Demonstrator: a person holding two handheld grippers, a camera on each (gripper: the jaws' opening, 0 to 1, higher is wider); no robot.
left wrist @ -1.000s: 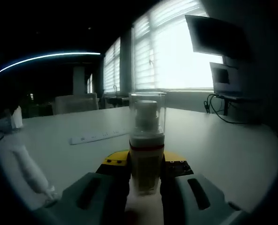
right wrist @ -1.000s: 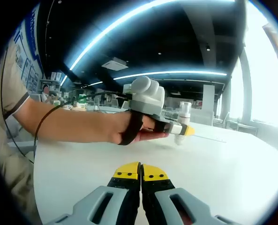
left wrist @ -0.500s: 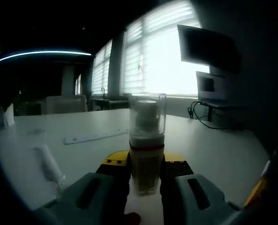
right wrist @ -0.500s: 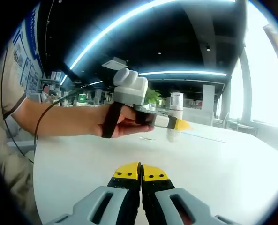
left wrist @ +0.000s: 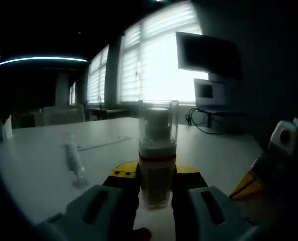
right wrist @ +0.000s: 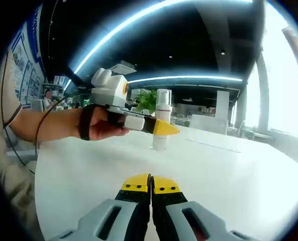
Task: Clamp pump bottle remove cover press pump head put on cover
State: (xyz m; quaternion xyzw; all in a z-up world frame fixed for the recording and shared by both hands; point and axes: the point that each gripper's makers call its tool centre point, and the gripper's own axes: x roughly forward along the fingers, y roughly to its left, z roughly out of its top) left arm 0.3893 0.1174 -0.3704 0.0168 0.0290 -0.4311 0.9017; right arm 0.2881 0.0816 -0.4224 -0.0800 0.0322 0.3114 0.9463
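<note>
Though capped, pump bottle (left wrist: 157,155) between left gripper (left wrist: 154,201) fingers (left wrist: 104,207).

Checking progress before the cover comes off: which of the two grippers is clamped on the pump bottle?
The left gripper: its jaws clamp the pump bottle, clear cover on. The right gripper is shut on nothing.

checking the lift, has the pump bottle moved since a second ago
Yes. In the right gripper view the pump bottle, clamped in the left gripper, has swung leftward against the white pillar and risen off the table.
</note>
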